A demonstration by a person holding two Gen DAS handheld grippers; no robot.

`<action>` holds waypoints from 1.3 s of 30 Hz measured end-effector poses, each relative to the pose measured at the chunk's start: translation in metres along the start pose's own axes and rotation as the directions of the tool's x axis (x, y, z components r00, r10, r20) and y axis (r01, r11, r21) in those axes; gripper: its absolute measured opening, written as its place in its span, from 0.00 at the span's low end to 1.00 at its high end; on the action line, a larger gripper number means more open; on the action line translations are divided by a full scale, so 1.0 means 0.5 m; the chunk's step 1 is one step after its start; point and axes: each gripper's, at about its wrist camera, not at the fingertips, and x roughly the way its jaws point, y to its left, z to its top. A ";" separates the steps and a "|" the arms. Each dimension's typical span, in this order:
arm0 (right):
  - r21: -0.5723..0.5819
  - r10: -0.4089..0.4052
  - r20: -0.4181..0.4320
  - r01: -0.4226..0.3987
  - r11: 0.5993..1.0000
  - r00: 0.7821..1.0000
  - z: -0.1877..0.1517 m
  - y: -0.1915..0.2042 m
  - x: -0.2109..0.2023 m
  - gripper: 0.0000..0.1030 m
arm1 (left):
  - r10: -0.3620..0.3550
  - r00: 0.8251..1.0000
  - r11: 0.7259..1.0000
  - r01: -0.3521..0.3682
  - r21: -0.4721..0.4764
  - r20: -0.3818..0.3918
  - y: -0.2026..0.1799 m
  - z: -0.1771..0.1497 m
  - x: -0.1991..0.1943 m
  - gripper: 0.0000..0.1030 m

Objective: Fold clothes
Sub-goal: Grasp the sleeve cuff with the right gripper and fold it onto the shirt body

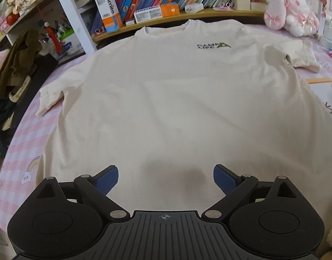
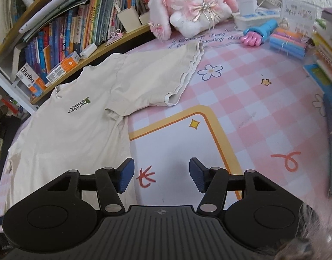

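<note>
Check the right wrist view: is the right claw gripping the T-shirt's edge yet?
No: the right claw stands open over the bare checked mat, with the T-shirt edge just beside its left pad, not pinched.

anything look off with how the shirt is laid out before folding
Mostly fine: the cream short-sleeved T-shirt lies flat, face up, on the pink checked mat. One oddity: the sleeve on the plush rabbit's side is rumpled, its hem wavy and doubled over. Both grippers are open, holding nothing.

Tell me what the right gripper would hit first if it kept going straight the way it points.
Probably the bare pink-checked mat, just right of the cream T-shirt edge. The right gripper is open with nothing between its fingers; depth is uncertain.
</note>
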 end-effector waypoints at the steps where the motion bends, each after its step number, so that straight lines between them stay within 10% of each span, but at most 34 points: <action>1: 0.002 -0.003 -0.002 0.003 1.000 1.000 0.003 -0.003 0.003 0.54 | 0.006 1.000 1.000 -0.006 -0.003 -0.006 -0.001 -0.001 0.000 0.94; 19: 0.174 0.130 -0.008 -0.127 0.977 0.991 0.063 -0.057 0.070 0.36 | -0.013 0.997 0.987 0.000 -0.163 -0.082 0.011 -0.025 0.010 0.95; 33: 0.631 0.213 0.059 -0.202 0.749 0.975 0.139 -0.124 0.160 0.39 | -0.001 0.997 0.990 -0.010 -0.138 -0.074 0.016 -0.013 0.015 0.95; 36: 0.596 0.125 0.018 -0.111 0.796 0.992 0.154 -0.107 0.163 0.12 | -0.002 0.998 0.989 -0.006 -0.149 -0.058 0.026 -0.009 0.014 0.95; 39: 0.538 0.039 0.034 -0.051 0.841 0.999 0.172 -0.087 0.157 0.09 | -0.008 0.999 0.987 0.003 -0.163 -0.032 0.043 -0.006 0.011 0.95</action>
